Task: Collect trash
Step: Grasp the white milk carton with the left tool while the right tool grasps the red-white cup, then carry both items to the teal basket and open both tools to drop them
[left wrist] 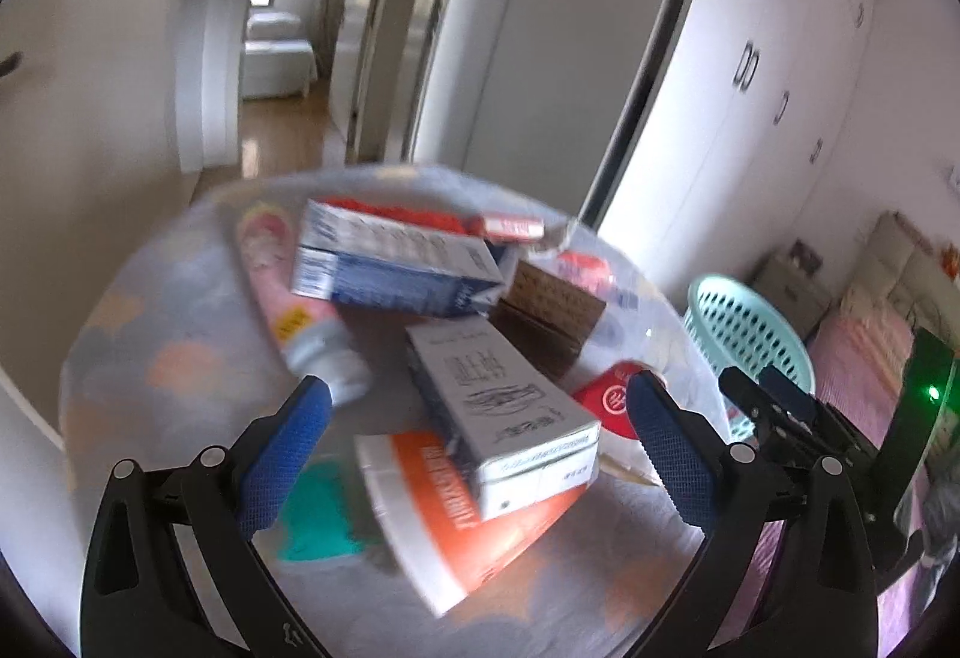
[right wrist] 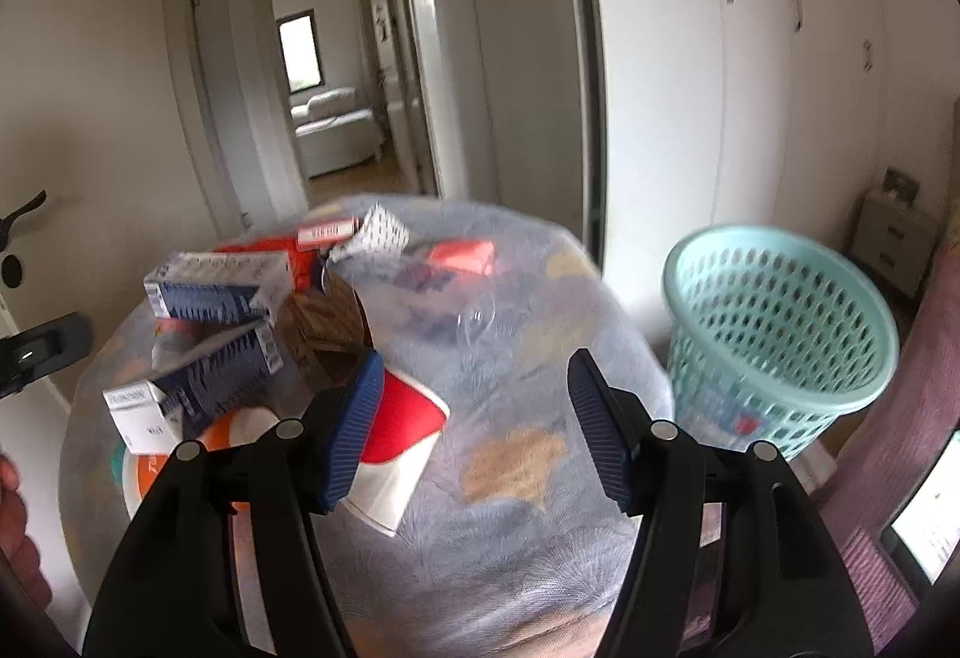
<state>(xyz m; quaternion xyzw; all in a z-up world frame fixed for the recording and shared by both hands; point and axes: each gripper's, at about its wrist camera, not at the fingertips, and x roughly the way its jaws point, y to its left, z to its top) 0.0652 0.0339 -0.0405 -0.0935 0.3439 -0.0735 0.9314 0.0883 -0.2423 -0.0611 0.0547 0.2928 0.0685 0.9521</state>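
Observation:
A round table with a patterned cloth (left wrist: 150,334) (right wrist: 528,454) carries a pile of trash: a white and blue carton (left wrist: 498,412) (right wrist: 198,394) lying on an orange and white tub (left wrist: 462,526), another blue carton (left wrist: 390,268) (right wrist: 210,286), a pink tube (left wrist: 288,298), a brown box (left wrist: 552,310) and a red and white paper cup (left wrist: 606,400) (right wrist: 402,448). My left gripper (left wrist: 480,418) is open, its jaws on either side of the white carton, just above it. My right gripper (right wrist: 474,418) is open above the cloth, its left finger (right wrist: 354,430) next to the paper cup.
A mint green perforated basket (right wrist: 774,328) (left wrist: 744,328) stands on the floor right of the table. White wardrobe doors (right wrist: 750,88) and a sliding door lie behind. An open doorway (right wrist: 330,88) leads to another room. A pink bed (left wrist: 852,358) is at the right.

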